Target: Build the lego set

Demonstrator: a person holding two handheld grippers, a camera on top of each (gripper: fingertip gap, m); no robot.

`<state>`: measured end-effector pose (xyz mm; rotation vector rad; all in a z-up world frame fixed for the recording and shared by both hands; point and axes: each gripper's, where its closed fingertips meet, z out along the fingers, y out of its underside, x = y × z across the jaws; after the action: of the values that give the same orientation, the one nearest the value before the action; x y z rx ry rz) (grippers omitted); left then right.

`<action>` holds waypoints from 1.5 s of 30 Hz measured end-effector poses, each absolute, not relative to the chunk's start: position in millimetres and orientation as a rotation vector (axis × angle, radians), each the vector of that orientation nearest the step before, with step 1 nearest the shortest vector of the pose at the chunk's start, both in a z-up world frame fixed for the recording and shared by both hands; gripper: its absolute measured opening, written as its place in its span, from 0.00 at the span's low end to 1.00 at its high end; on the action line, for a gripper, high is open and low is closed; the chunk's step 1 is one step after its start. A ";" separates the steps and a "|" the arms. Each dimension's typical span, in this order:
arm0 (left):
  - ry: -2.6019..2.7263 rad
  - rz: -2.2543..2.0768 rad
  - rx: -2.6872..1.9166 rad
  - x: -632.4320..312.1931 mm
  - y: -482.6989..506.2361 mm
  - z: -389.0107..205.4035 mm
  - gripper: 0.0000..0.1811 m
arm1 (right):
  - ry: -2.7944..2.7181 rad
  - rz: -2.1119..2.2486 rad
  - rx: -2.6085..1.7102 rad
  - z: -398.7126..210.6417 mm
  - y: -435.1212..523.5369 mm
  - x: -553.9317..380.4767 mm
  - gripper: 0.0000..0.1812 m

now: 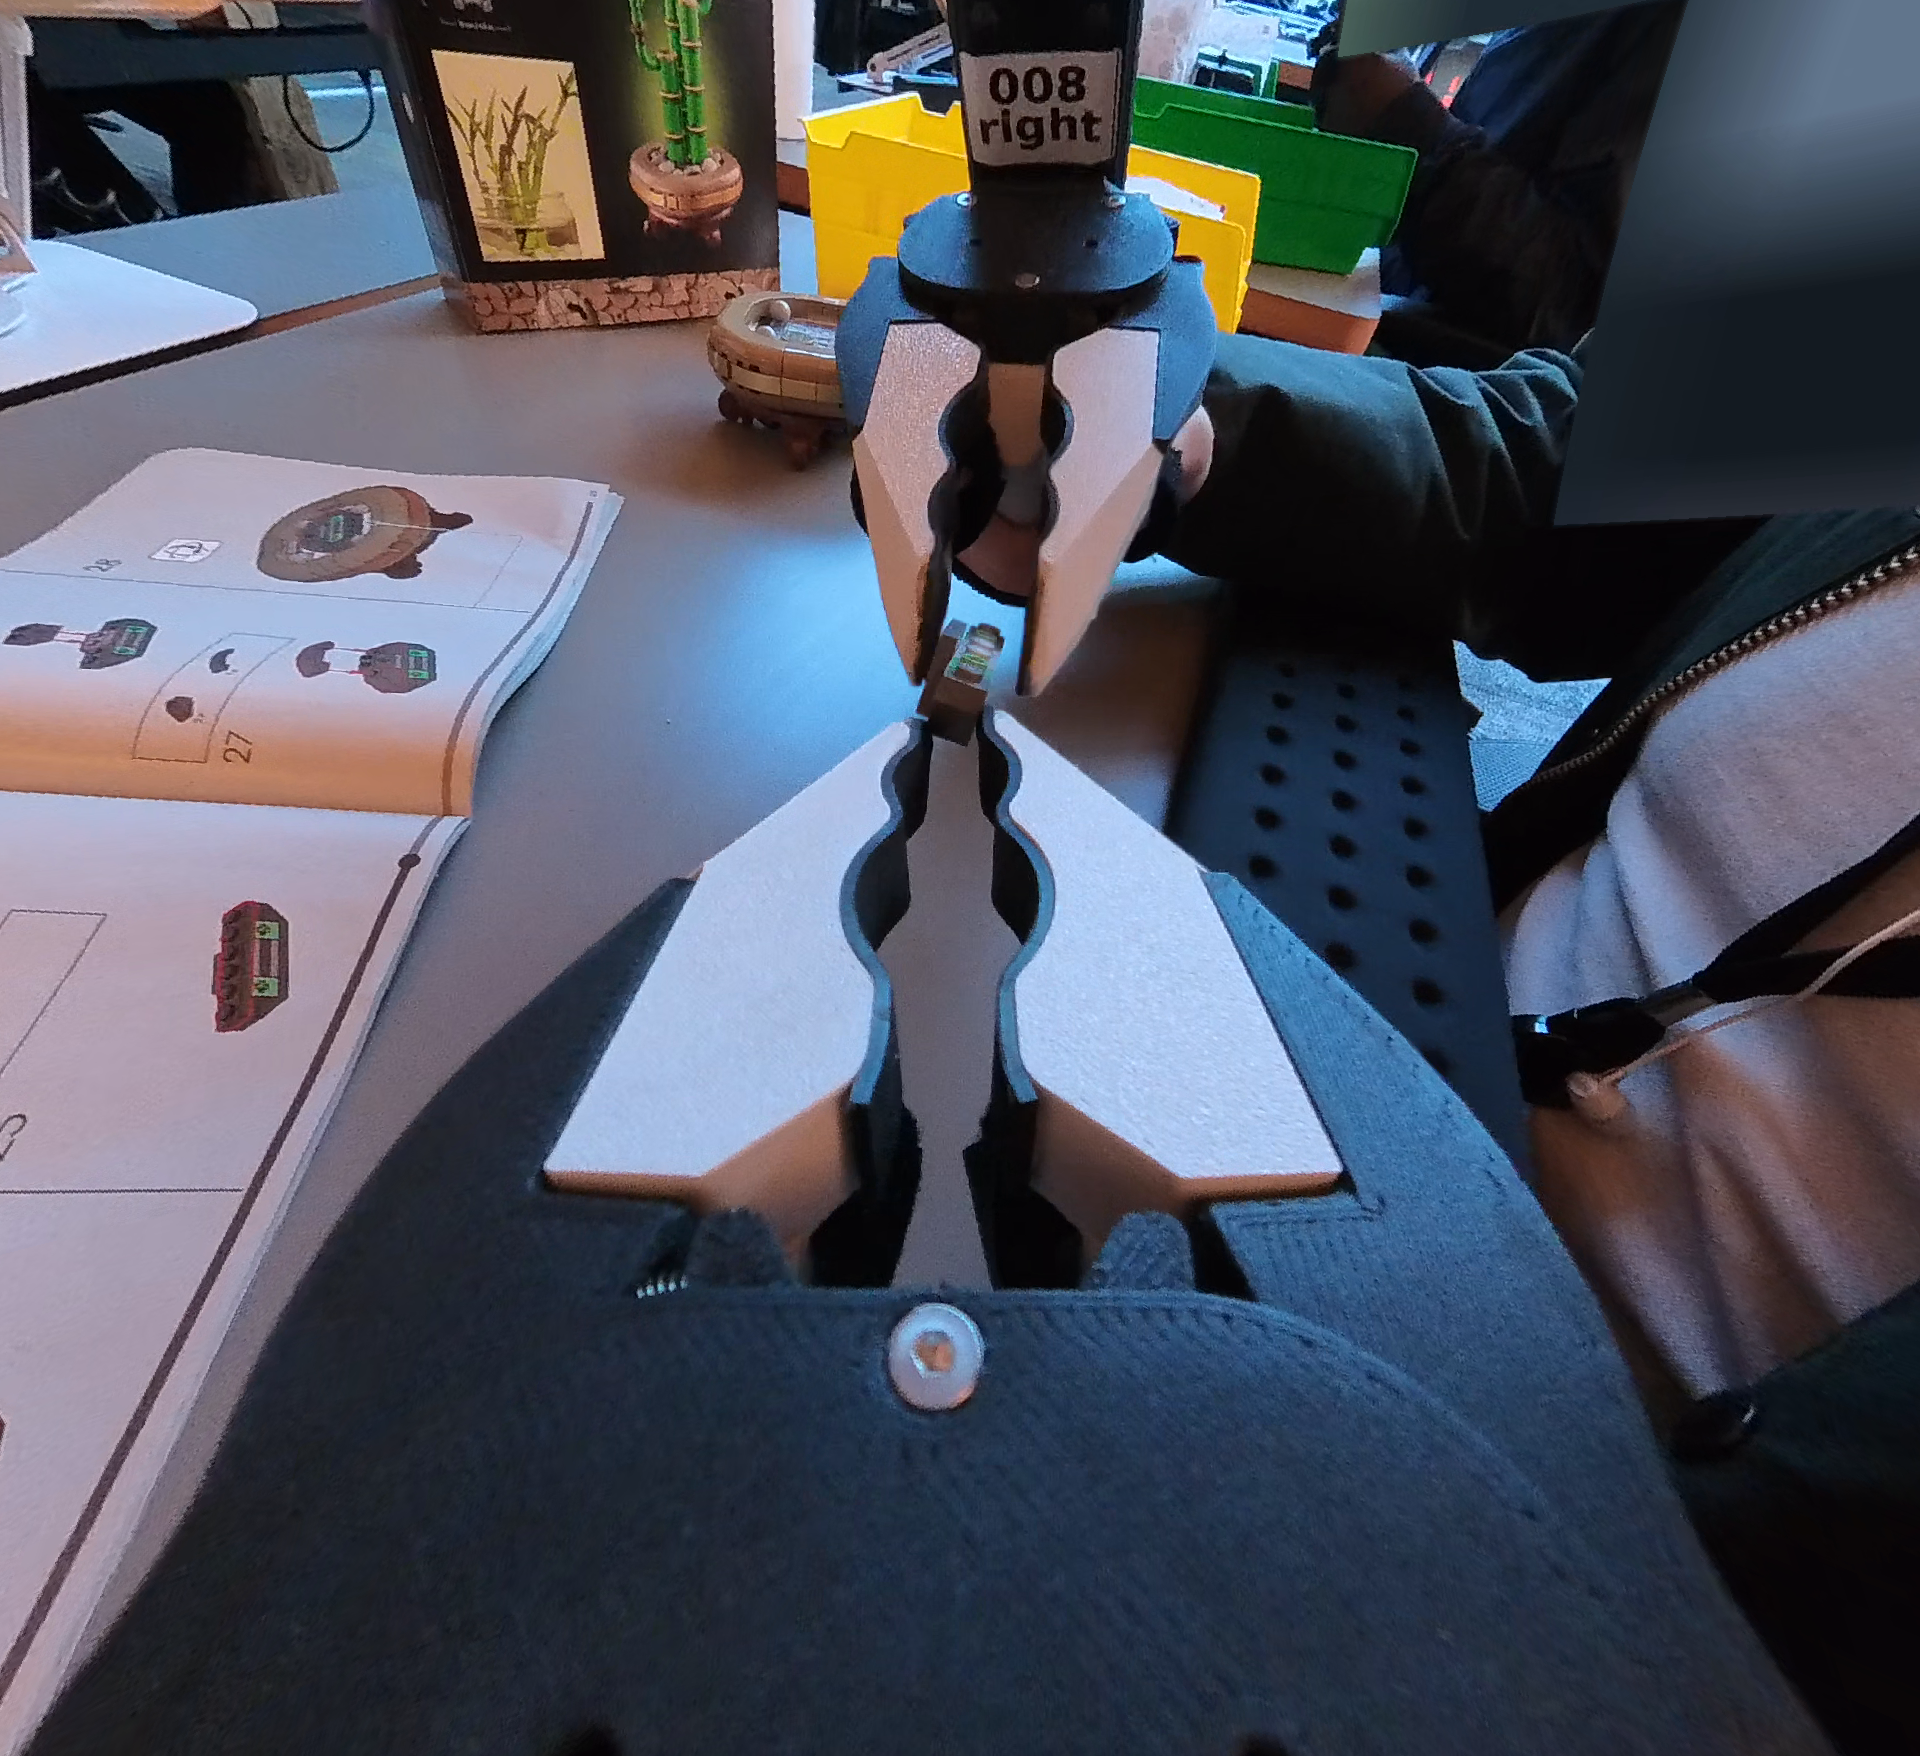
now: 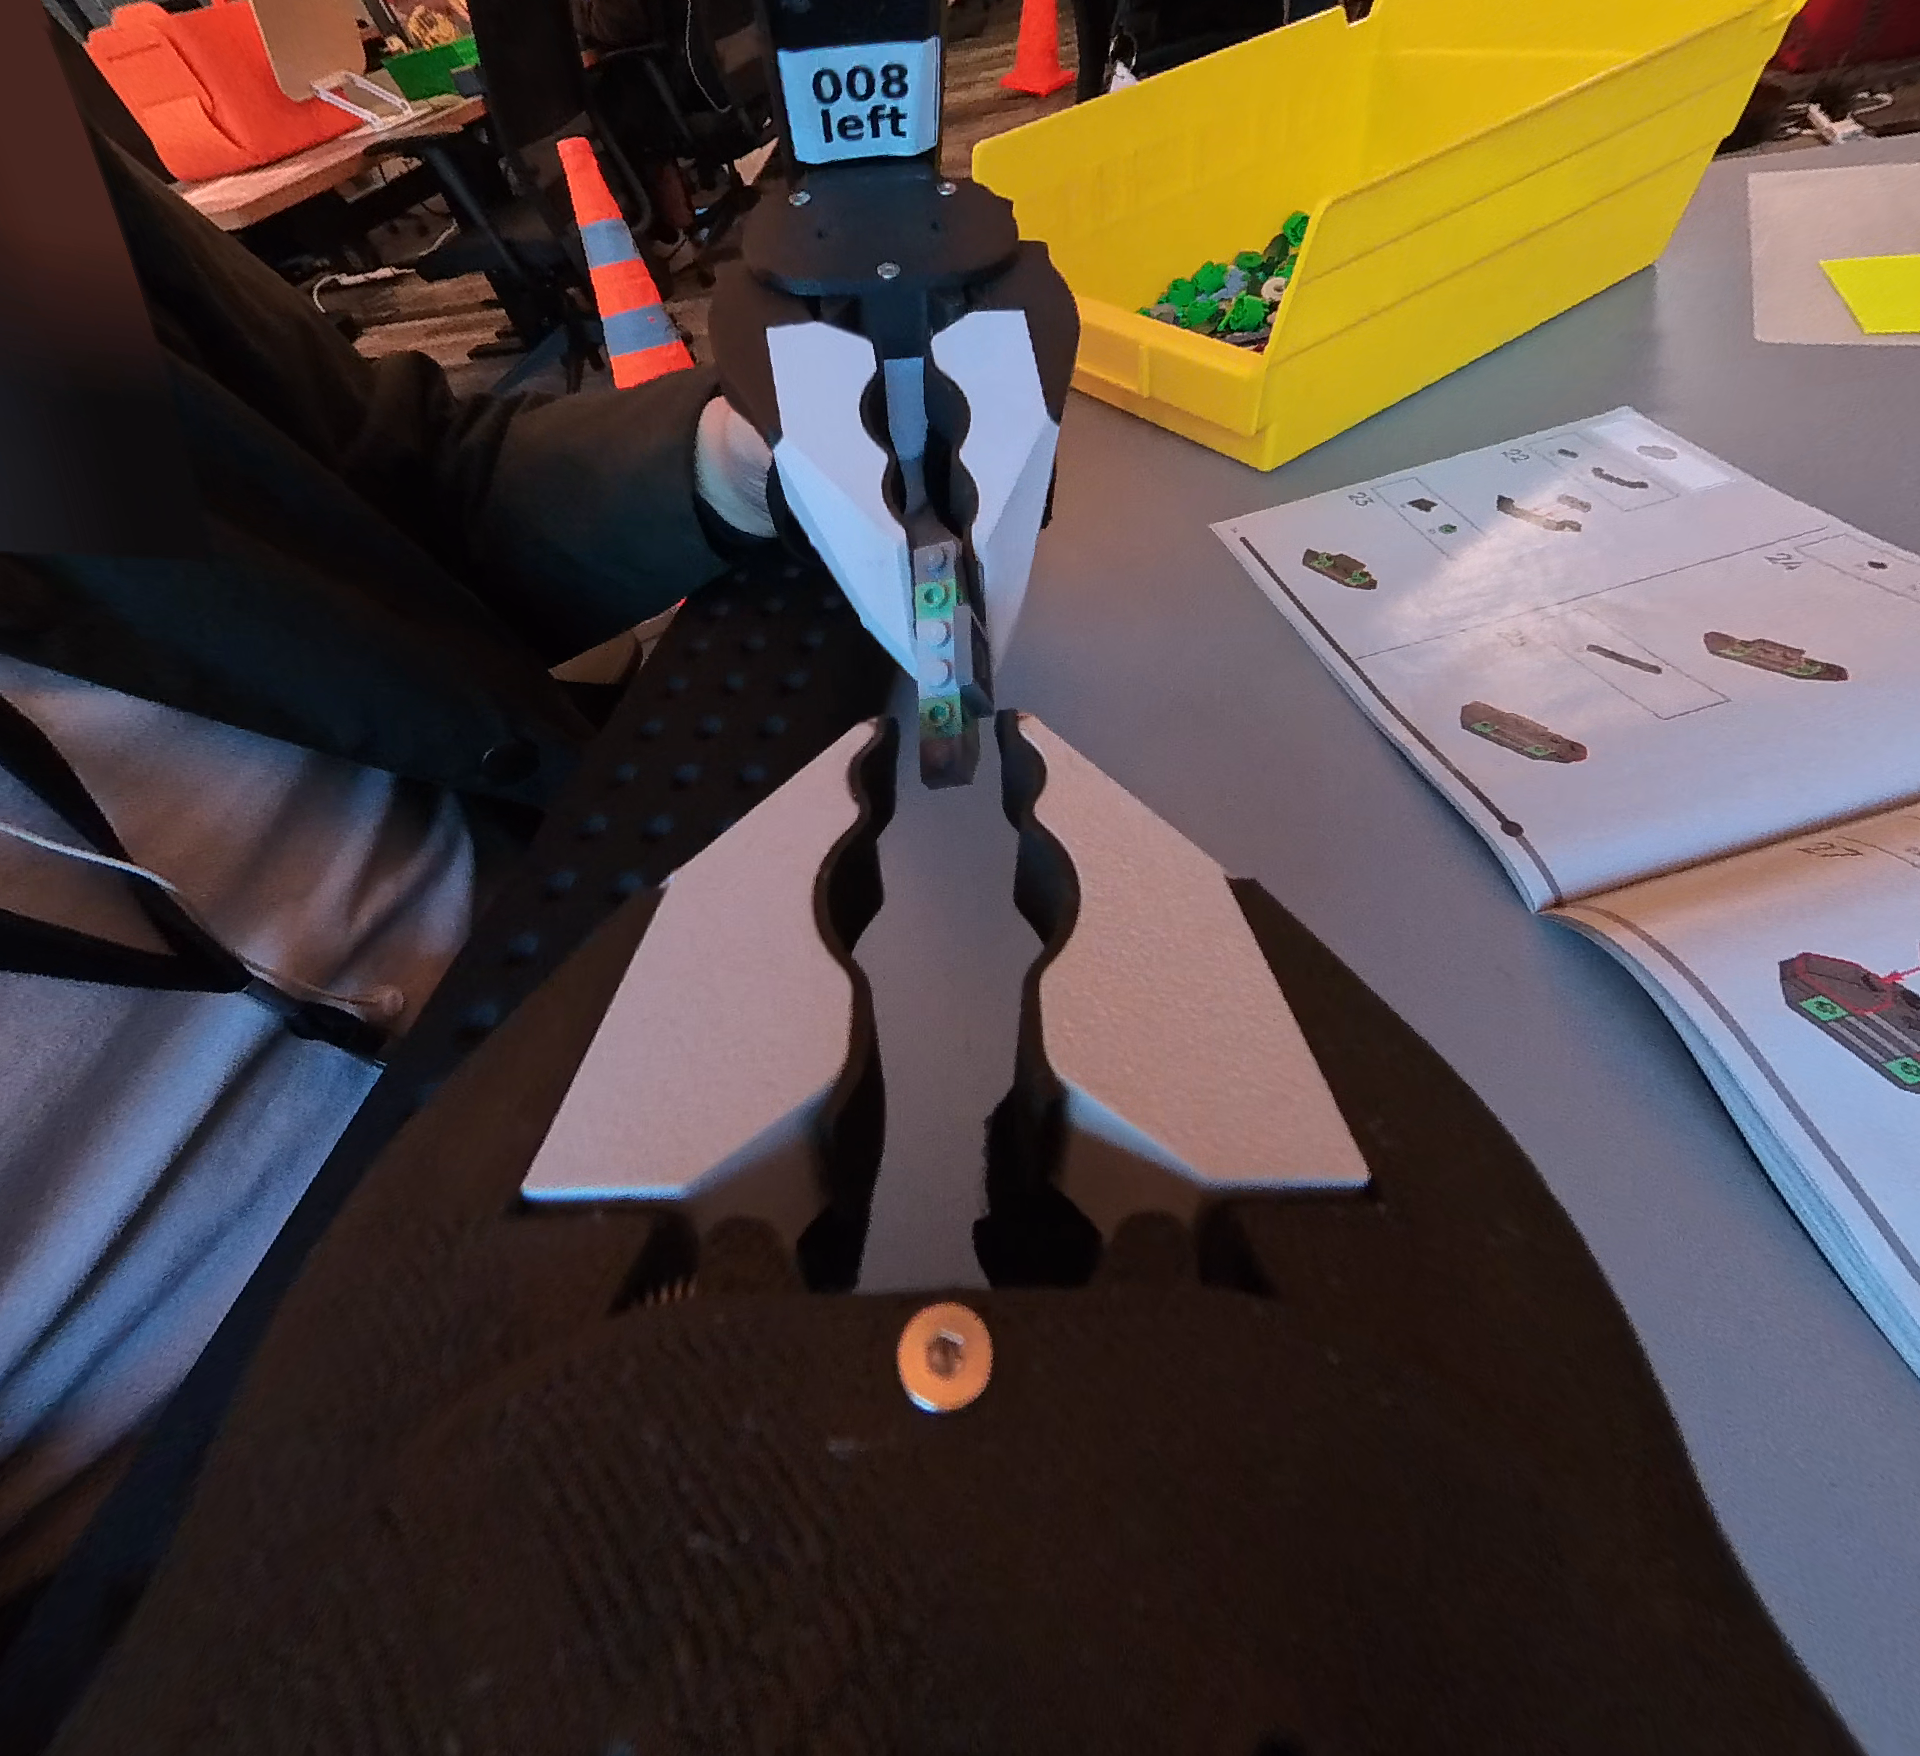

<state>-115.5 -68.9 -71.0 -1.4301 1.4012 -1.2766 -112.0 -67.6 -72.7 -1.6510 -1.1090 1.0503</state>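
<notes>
Blurred grey patches cover the upper right of the left wrist view and the far left of the right wrist view, and the person's arms run into them. Both grippers meet tip to tip above the grey table [image 1: 644, 667], so each camera sees the other one head-on.

Between them sits the brick assembly [image 2: 943, 667], a narrow strip of grey, green and brown Lego pieces. In the right wrist view most of its length lies inside the left gripper [image 2: 935, 636], whose white fingers are closed on it; its brown near end juts into the tip gap of the right gripper [image 2: 943, 730]. That one's fingers stand a little apart around the end, and whether they truly pinch it cannot be told. From the left wrist view only a short stub of the assembly [image 1: 961, 678] shows, seen end-on at the left gripper [image 1: 951, 730] tips and reaching up between the tips of the right gripper [image 1: 971, 667]; the contact there is too small to judge.

An open instruction booklet [image 1: 260, 667] lies on the left of that view, cut off at the frame edge. Farther back stand the set's box [image 1: 582, 75], a finished tan and brown Lego pot base [image 1: 779, 366] partly hidden behind the right gripper, and a yellow bin [image 2: 1455, 179] holding green and grey loose pieces [image 2: 1231, 283], too small to tell apart
</notes>
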 end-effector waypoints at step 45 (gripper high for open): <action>1.210 -1.424 -1.502 -114.5 -50.0 -59.8 0.17 | -1.368 -0.004 -1.289 -69.0 -41.6 -101.6 0.04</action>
<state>-114.5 -50.0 -59.8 -1.5021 1.2100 -1.4245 -101.6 -41.6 -69.0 -1.2889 -1.3679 -0.0041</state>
